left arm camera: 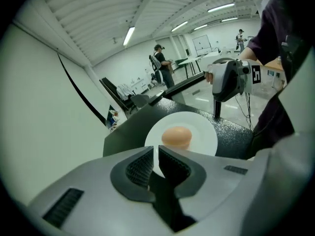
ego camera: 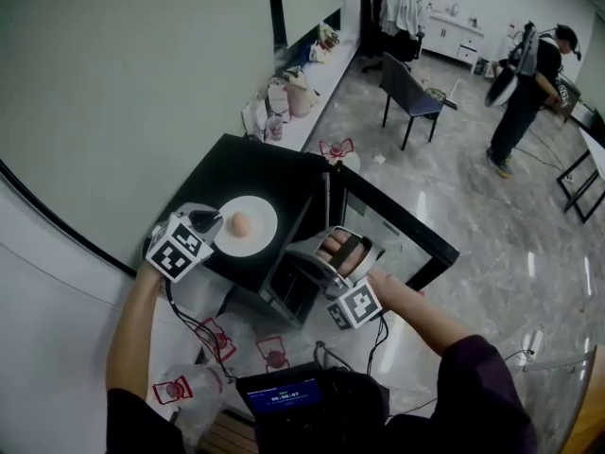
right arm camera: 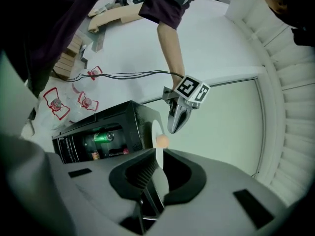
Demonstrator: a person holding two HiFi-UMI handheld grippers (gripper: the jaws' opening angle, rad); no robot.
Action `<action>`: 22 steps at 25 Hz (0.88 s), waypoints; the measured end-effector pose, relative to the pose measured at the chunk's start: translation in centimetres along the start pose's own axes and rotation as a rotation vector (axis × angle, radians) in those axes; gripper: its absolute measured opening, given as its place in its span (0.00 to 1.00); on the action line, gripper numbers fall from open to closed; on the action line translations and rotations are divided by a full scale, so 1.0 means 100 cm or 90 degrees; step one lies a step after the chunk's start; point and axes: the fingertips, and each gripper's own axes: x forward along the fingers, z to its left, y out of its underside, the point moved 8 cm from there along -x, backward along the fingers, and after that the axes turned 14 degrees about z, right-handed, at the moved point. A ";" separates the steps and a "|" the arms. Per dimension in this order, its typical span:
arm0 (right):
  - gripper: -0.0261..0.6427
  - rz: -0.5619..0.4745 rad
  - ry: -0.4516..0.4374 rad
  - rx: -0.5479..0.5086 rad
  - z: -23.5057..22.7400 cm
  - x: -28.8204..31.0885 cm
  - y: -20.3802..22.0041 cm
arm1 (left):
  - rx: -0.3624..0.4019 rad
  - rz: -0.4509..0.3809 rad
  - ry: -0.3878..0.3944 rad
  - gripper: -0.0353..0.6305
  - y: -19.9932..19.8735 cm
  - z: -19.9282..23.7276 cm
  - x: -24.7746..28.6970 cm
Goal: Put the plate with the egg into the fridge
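A white plate (ego camera: 255, 227) with a brown egg (ego camera: 240, 223) rests on top of the black mini fridge (ego camera: 248, 164). My left gripper (ego camera: 214, 221) is shut on the plate's left rim; in the left gripper view the rim of the plate (left arm camera: 199, 132) runs into the jaws of the left gripper (left arm camera: 156, 157), with the egg (left arm camera: 176, 136) just beyond. My right gripper (ego camera: 317, 253) is shut on the top edge of the open fridge door (ego camera: 402, 227). In the right gripper view the door panel (right arm camera: 160, 177) sits between the right gripper's (right arm camera: 158, 165) jaws, and the fridge (right arm camera: 115, 124) stands open.
Inside the fridge lie a green can (right arm camera: 103, 137) and small items on shelves. Red-marked packets (ego camera: 274, 353) and cables lie on the floor before it. A chair (ego camera: 408, 88), a cluttered ledge (ego camera: 293, 93) and a person (ego camera: 529, 93) are farther off.
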 end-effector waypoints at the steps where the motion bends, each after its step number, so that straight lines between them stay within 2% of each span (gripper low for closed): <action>1: 0.10 -0.004 -0.006 -0.014 0.000 0.003 0.001 | -0.008 0.019 0.017 0.07 0.003 0.006 0.006; 7: 0.10 -0.015 -0.051 -0.058 0.008 0.015 0.009 | -0.081 0.092 0.160 0.19 0.011 0.024 0.032; 10: 0.10 -0.012 -0.052 -0.068 0.007 0.017 0.012 | -0.117 0.100 0.198 0.20 0.011 0.033 0.036; 15: 0.10 0.001 -0.060 -0.073 0.018 0.020 0.021 | -0.126 0.089 0.263 0.20 0.000 0.022 0.043; 22: 0.10 0.016 -0.035 -0.080 0.023 0.024 0.021 | -0.089 0.064 0.284 0.20 -0.019 0.003 0.035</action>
